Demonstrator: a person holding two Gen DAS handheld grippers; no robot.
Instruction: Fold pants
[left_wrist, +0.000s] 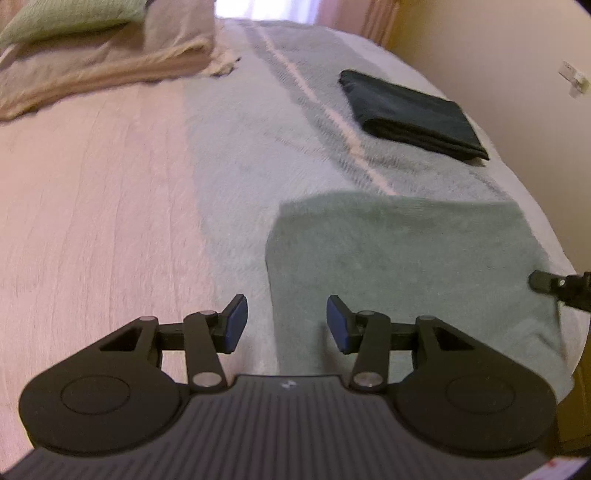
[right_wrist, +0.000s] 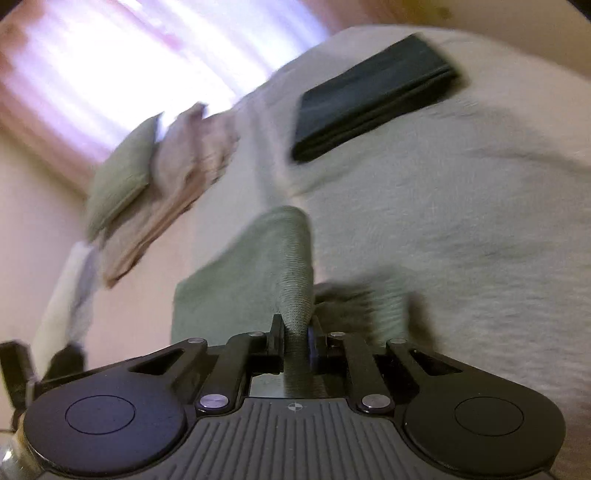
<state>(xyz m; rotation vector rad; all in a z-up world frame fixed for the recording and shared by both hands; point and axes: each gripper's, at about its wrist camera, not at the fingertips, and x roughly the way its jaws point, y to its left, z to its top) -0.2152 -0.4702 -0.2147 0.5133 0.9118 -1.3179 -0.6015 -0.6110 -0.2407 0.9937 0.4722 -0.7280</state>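
Note:
The grey-green pants (left_wrist: 406, 251) lie folded into a rectangle on the bed's near right side. My left gripper (left_wrist: 284, 317) hovers open just over their left edge, its blue pads (left_wrist: 236, 321) apart with nothing pinched between them. In the right wrist view, my right gripper (right_wrist: 297, 332) is shut on a raised ridge of the pants (right_wrist: 236, 280), and the cloth rises from the bed into the jaws. Part of the right gripper (left_wrist: 554, 286) shows at the pants' right edge in the left wrist view.
A dark folded garment (left_wrist: 410, 112) lies farther back on the pale blanket (left_wrist: 240, 166). A crumpled beige blanket (left_wrist: 92, 70) and a green pillow (left_wrist: 74, 18) sit at the far left. The bed's right edge runs along a wall (left_wrist: 498, 55).

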